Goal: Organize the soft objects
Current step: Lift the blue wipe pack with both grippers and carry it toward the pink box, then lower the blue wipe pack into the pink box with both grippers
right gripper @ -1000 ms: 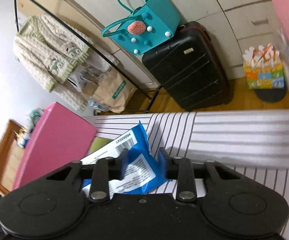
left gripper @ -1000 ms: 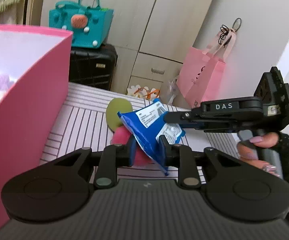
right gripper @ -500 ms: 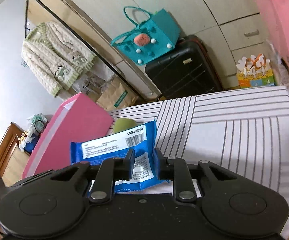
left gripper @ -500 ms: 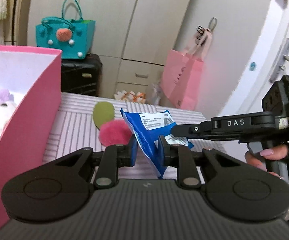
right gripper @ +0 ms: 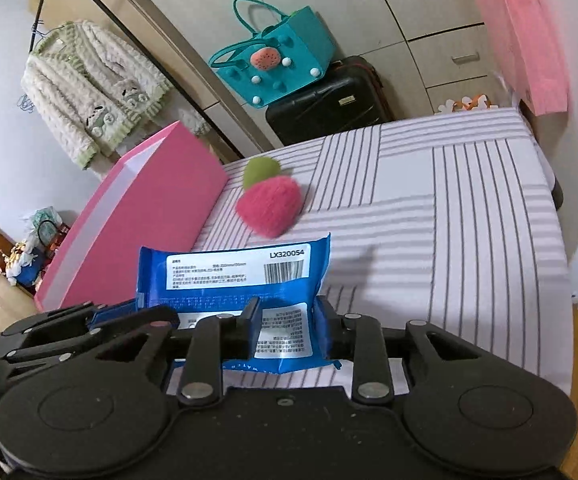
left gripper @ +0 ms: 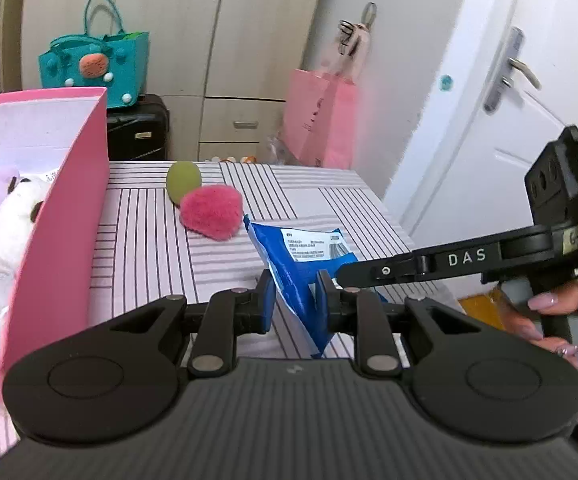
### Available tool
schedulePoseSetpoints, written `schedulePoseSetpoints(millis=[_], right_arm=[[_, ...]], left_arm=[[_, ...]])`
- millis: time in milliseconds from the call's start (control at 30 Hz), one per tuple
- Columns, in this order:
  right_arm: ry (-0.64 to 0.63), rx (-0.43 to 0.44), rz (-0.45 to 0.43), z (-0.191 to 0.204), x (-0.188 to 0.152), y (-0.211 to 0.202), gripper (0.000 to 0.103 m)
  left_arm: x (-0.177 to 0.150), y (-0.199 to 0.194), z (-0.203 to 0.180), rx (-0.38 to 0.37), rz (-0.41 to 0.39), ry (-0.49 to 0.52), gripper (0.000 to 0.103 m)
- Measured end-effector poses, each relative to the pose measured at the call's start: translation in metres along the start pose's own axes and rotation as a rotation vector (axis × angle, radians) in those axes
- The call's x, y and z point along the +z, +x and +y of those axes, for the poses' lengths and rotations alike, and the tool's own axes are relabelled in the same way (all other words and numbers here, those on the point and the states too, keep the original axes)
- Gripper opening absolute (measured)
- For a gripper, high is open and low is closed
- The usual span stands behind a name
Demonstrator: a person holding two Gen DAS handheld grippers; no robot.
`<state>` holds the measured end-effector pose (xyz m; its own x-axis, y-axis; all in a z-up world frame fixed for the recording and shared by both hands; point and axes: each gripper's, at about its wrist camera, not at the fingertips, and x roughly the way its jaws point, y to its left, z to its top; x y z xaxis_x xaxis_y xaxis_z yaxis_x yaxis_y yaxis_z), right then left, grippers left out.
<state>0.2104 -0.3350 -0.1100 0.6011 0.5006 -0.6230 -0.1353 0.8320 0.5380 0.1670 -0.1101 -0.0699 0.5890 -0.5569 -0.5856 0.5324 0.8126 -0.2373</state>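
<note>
A blue wipes pack [left gripper: 305, 252] hangs above the striped bedcover [left gripper: 149, 248], held from two sides. My left gripper [left gripper: 295, 300] is shut on its lower edge. My right gripper [right gripper: 287, 320] still has its pads on the pack [right gripper: 233, 272] while its jaws are opening; in the left wrist view it [left gripper: 345, 276] reaches in from the right. A pink plush heart [left gripper: 211, 216] and a green plush [left gripper: 183, 178] lie on the cover beyond. The pink box [left gripper: 61, 220] at left holds white and purple plush toys [left gripper: 13, 216].
A teal bag [right gripper: 277, 60] sits on a black suitcase [right gripper: 329, 108] behind the bed. A pink paper bag [left gripper: 321, 120] hangs by the wardrobe and a white door [left gripper: 489, 120] is at right. A cardigan [right gripper: 89, 88] hangs on a rack. A hand [left gripper: 545, 312] grips the right handle.
Both grippers have carried the pack together, away from the pink box and clear of the plush heart. The right gripper's fingers stand slightly wider apart than half a second ago.
</note>
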Motion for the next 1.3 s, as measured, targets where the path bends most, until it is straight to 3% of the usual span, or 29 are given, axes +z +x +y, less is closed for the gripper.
schedulePoseSetpoints(millis=[167, 333, 600, 833, 1067, 1300], right_arm=[[-0.017, -0.042, 0.009, 0.023, -0.027, -0.01, 0.038], [-0.024, -0.034, 0.026, 0.043, -0.053, -0.013, 0.04], [-0.094, -0.049, 0.021, 0.091, -0.086, -0.027, 0.046], [-0.142, -0.008, 0.07, 0.128, -0.108, -0.024, 0.048], [-0.174, 0.089, 0.087, 0.166, -0.109, -0.021, 0.048], [-0.27, 0.125, 0.1, 0.212, -0.094, -0.018, 0.049]], left_arm=[[-0.014, -0.019, 0.0, -0.03, 0.072, 0.074, 0.02], [-0.031, -0.046, -0.001, -0.024, 0.08, 0.125, 0.02], [-0.057, -0.092, 0.015, -0.07, 0.114, 0.073, 0.02], [-0.068, -0.131, 0.046, -0.109, 0.157, 0.009, 0.02], [-0.063, -0.167, 0.069, -0.045, 0.143, 0.021, 0.02], [-0.041, -0.199, 0.084, 0.015, 0.126, 0.073, 0.02]])
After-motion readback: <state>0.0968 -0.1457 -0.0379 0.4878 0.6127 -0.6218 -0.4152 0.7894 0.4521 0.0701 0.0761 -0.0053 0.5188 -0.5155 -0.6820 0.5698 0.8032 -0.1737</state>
